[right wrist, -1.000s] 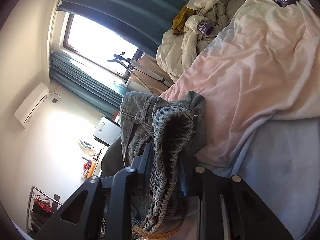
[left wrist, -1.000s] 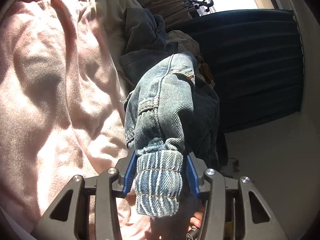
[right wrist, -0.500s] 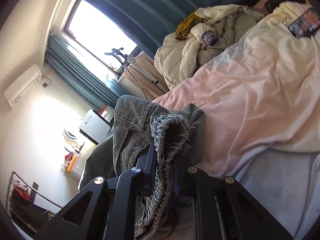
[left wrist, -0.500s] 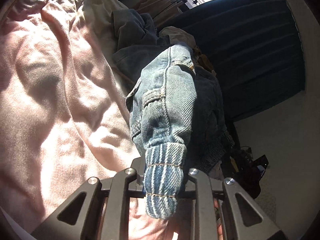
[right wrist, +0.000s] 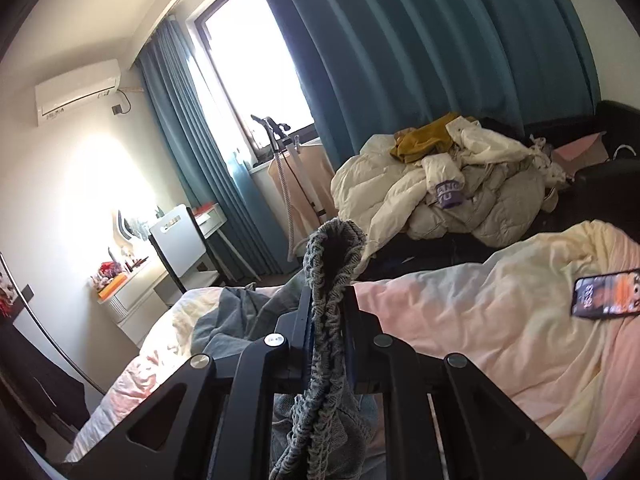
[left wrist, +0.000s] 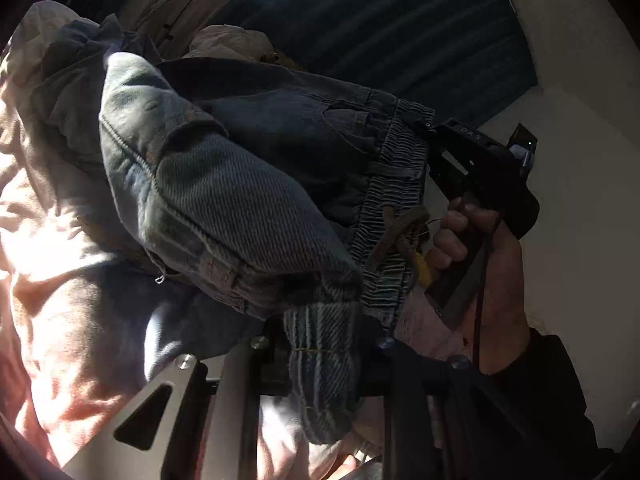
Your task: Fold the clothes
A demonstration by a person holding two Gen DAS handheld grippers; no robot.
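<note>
A pair of blue denim trousers [left wrist: 240,200] hangs bunched between both grippers, above a pink quilt [left wrist: 60,240]. My left gripper [left wrist: 324,344] is shut on a striped, turned-up denim hem [left wrist: 320,360]. In the left wrist view a hand [left wrist: 492,264] holds the right gripper's body [left wrist: 480,172] at the gathered elastic waistband [left wrist: 396,200] with its brown drawstring. In the right wrist view my right gripper [right wrist: 330,308] is shut on that grey-blue waistband [right wrist: 332,264], which sticks up past the fingers. More denim [right wrist: 236,320] trails onto the bed below.
A phone [right wrist: 606,292] lies on the pink and cream quilt [right wrist: 480,320] at right. A heap of cream bedding and clothes [right wrist: 448,188] sits behind the bed. Teal curtains [right wrist: 400,60], a garment steamer [right wrist: 280,160] and a cluttered white dressing table [right wrist: 160,264] stand by the window.
Both grippers closed onto the denim and rose, lifting the trousers off the bed. Both wrists rolled, so the right view now stands upright. The right hand and gripper came into the left view.
</note>
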